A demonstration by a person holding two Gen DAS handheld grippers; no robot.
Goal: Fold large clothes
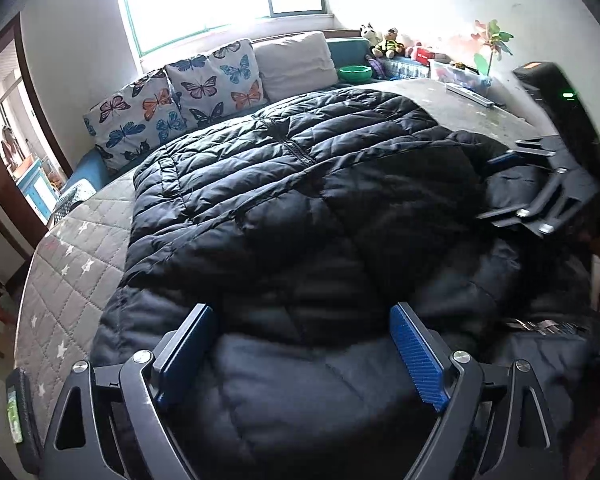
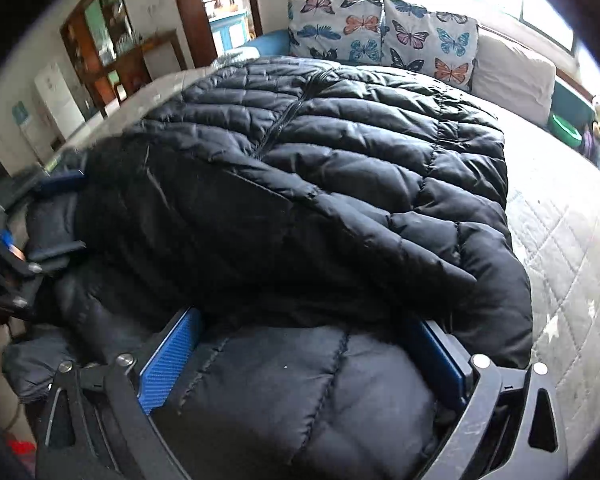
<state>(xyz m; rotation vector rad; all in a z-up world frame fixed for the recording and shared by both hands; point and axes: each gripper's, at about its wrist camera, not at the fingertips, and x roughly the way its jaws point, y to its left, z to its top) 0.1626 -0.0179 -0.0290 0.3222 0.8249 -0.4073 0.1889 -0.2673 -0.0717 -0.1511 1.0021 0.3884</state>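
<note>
A quilted mattress (image 1: 72,264) filled the frame, the black jacket (image 1: 284,184) spread across its centre. The left gripper (image 1: 300,356) and right gripper (image 2: 312,364) were spread wide, straddling padding without pinching it; each should close on the near edge before lifting evenly.

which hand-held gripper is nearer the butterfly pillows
Neither clearly. Both the left hand-held gripper and the right hand-held gripper sit at the near end of the black puffer coat, opposite the butterfly pillows.
</note>
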